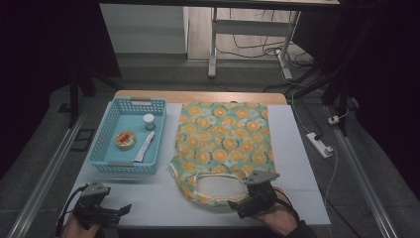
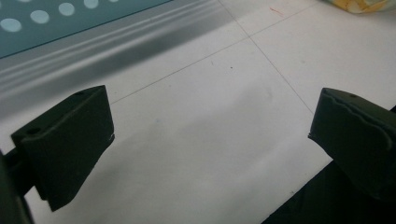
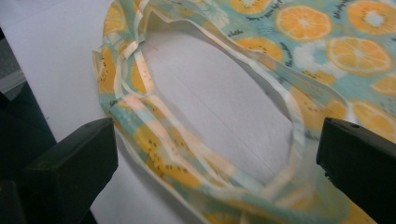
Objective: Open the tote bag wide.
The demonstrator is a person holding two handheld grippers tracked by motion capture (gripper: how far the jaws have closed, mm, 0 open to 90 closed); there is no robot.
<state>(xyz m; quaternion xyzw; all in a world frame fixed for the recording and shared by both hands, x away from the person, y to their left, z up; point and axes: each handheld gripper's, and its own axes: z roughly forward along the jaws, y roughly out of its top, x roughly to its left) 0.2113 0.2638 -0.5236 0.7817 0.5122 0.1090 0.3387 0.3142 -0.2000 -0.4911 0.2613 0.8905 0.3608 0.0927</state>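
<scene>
On the white table (image 1: 297, 148), right of centre, lies a thin printed cloth bib (image 1: 225, 144), flat and soft, its teal ground covered with round orange slices, its edges bound in pale cream tape. At its near end the fabric curves into a rounded neck loop (image 3: 205, 154) whose bands are slightly rumpled and overlap. Over that loop hovers the right gripper (image 1: 250, 196), its 2 blocky matte black jaws spread wide with the loop between them, not closed on it. Well apart at the near left corner, the left gripper (image 1: 106, 208) also has its jaws wide apart over bare tabletop. Farther back stands a perforated blue plastic basket (image 1: 111, 124).
</scene>
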